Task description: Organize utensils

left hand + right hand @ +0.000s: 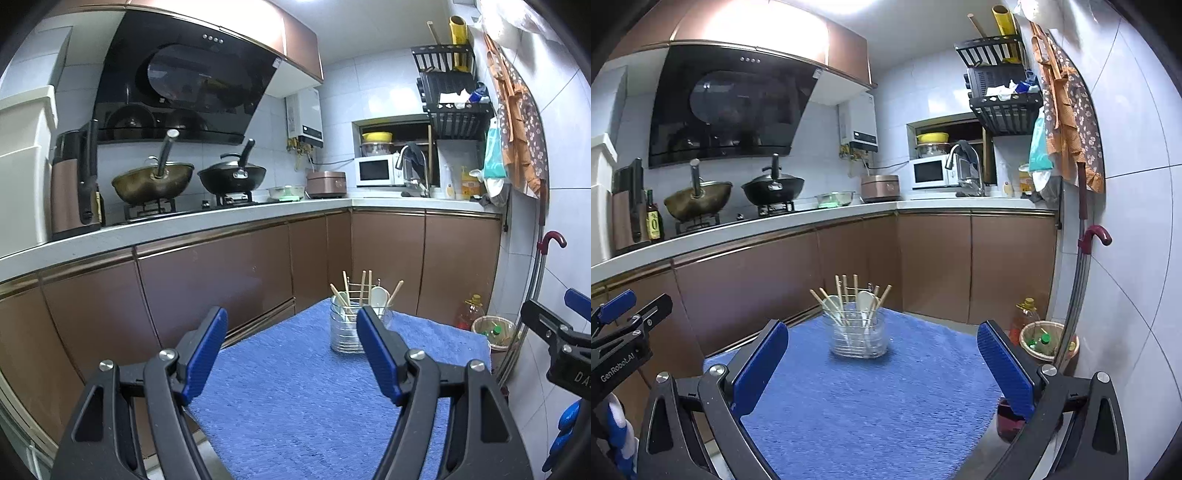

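Note:
A clear utensil holder (345,328) (857,336) stands at the far end of a table covered with a blue towel (295,387) (871,398). It holds several wooden chopsticks (364,286) (845,291) and two white spoons (379,297) (866,301). My left gripper (291,325) is open and empty, held above the near part of the towel, short of the holder. My right gripper (882,339) is open and empty, also short of the holder. Each gripper shows at the edge of the other's view.
Brown cabinets (221,269) and a white counter (775,225) run behind and left of the table, with two woks (153,181) on the stove. A bin (1047,341) and an oil bottle (1025,315) stand on the floor at the right by the tiled wall.

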The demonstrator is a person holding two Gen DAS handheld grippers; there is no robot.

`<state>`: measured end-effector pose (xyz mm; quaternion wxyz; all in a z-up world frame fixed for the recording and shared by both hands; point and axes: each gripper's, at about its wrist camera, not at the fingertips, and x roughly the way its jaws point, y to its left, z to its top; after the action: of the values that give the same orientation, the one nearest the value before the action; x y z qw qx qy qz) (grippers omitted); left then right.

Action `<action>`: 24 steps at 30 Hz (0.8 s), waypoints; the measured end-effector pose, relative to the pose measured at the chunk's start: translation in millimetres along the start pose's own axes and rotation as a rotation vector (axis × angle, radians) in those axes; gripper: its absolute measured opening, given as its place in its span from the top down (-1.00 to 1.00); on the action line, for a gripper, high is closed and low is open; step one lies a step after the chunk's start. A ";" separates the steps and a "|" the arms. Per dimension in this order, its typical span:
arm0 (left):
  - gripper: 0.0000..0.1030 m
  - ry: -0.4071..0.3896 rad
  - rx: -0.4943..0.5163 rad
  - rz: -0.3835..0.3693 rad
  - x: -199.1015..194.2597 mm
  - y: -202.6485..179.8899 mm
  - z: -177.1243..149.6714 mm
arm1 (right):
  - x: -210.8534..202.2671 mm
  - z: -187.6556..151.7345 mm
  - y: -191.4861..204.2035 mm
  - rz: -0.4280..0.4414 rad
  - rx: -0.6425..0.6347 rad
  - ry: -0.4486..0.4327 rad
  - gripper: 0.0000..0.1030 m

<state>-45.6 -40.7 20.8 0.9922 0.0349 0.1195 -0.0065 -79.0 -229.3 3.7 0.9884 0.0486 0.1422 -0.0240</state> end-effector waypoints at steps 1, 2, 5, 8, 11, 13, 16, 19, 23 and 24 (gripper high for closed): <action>-0.37 0.002 -0.001 -0.006 2.6 -1.6 -0.1 | 2.8 -0.5 -1.3 -0.009 -0.003 0.004 -1.00; -0.37 0.003 -0.004 -0.012 4.5 -2.9 0.0 | 4.8 -0.4 -2.4 -0.018 -0.007 0.007 -1.00; -0.37 0.002 -0.007 -0.026 8.9 -6.2 2.1 | 9.6 1.0 -5.1 -0.040 -0.023 0.008 -1.00; -0.37 -0.004 -0.007 -0.035 12.6 -9.6 5.5 | 12.1 4.6 -7.1 -0.049 -0.031 -0.003 -1.00; -0.37 0.002 -0.005 -0.042 19.2 -12.1 7.8 | 16.3 7.3 -7.2 -0.058 -0.050 -0.009 -1.00; -0.37 0.008 -0.003 -0.042 23.8 -14.3 7.5 | 19.4 7.7 -7.2 -0.056 -0.056 -0.008 -1.00; -0.37 0.021 0.003 -0.041 30.3 -17.9 5.2 | 25.6 7.3 -9.3 -0.051 -0.057 -0.002 -1.00; -0.37 0.032 0.007 -0.041 37.6 -20.8 3.7 | 33.6 5.5 -13.3 -0.046 -0.048 0.010 -1.00; -0.37 0.045 0.015 -0.034 44.9 -24.1 1.1 | 44.2 2.6 -17.2 -0.040 -0.038 0.027 -1.00; -0.37 0.048 0.017 -0.033 47.1 -24.6 0.7 | 46.9 1.5 -17.9 -0.038 -0.037 0.031 -1.00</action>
<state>-0.2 -65.5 8.6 0.9884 0.0416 0.1441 -0.0231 -34.7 -248.8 -9.8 0.9861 0.0282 0.1587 -0.0394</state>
